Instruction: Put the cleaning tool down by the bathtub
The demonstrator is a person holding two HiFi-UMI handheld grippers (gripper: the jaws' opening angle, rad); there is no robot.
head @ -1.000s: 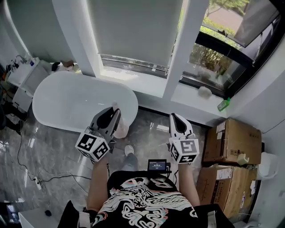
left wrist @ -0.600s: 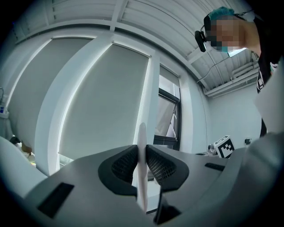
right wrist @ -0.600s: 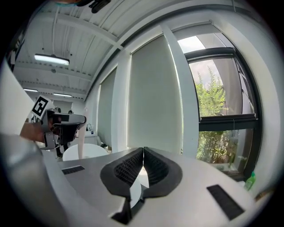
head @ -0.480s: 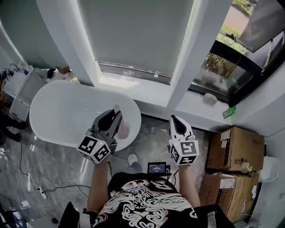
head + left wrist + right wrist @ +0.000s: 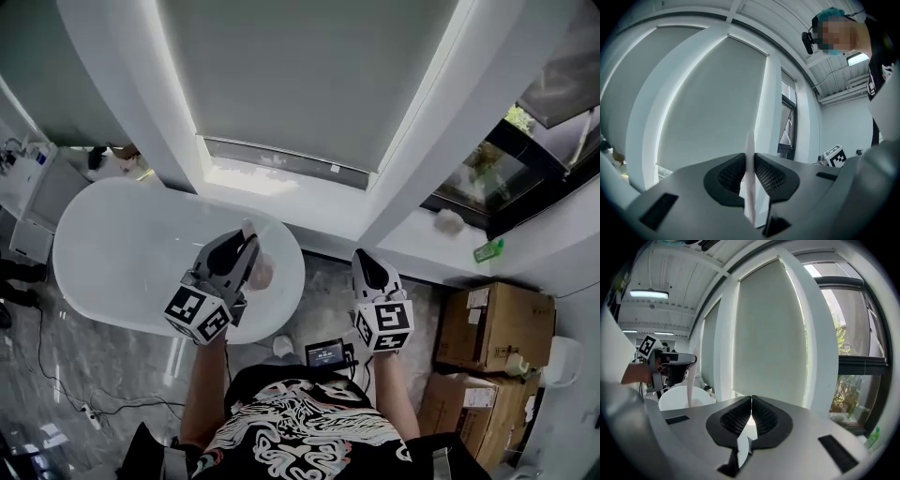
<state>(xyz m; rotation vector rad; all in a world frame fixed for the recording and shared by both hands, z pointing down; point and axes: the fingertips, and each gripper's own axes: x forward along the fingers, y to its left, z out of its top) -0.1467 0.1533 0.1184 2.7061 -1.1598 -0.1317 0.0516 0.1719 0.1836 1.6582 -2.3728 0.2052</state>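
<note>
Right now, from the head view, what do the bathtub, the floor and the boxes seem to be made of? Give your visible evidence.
Bathtub: glossy white, probably acrylic or enamel; smooth, seamless, softly shining.
Floor: polished grey stone or stone-look tile; veining and reflections.
Boxes: matt brown cardboard; folded flaps, stuck-on labels.

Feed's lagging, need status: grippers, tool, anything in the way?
Left gripper shut on cleaning tool. Right gripper shut, empty. Tool held near bathtub end, not yet down. No obstruction visible.
</note>
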